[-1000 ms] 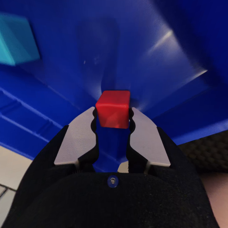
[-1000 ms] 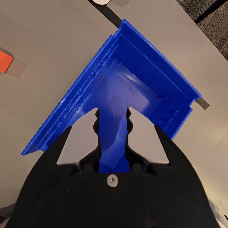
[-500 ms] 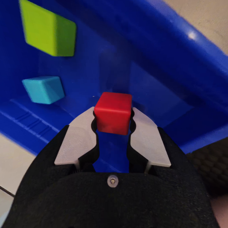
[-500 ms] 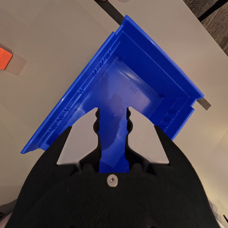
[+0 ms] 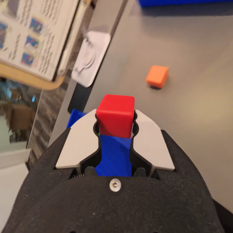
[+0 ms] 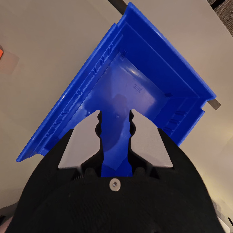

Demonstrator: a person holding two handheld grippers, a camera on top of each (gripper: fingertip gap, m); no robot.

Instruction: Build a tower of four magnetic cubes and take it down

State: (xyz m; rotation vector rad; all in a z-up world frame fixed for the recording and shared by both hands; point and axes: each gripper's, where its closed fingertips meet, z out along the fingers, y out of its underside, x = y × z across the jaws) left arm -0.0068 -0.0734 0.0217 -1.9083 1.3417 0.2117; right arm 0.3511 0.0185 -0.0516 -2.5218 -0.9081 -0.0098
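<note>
Holding a glossy red plastic cube [image 5: 115,116], the left gripper [image 5: 115,112] has its two pale grey fingers [image 5: 80,138] clamped on the cube's opposite side faces, tips level with its upper edge. Landmark for all entries: this red cube.

- Blue plastic bin [image 5: 113,155]: directly below the red cube, seen through the gap between the fingers and as a corner just left of the left finger. A sliver of green shows at the cube's lower left edge; what it belongs to cannot be told.
- Small orange plastic cube [image 5: 157,76]: resting alone on the grey tabletop [image 5: 182,100], beyond the red cube and to its right, well apart from it.
- White rounded flat object [image 5: 90,58]: beyond the red cube to its left, at the tabletop's dark edge; blurred, kind unclear.
- Printed sheet with coloured patches [image 5: 30,37]: far upper left of the red cube, blurred.
- Second blue shape [image 5: 182,2]: at the far top right, well beyond the orange cube, cut off by the frame.

Right gripper [image 6: 115,111]: fingers apart with nothing between them, hovering over a large blue plastic open-fronted bin [image 6: 163,53] standing on the tabletop. The visible part of its floor is bare. An orange sliver [image 6: 1,53] sits at the far left edge of the right wrist view, well apart from that bin.
</note>
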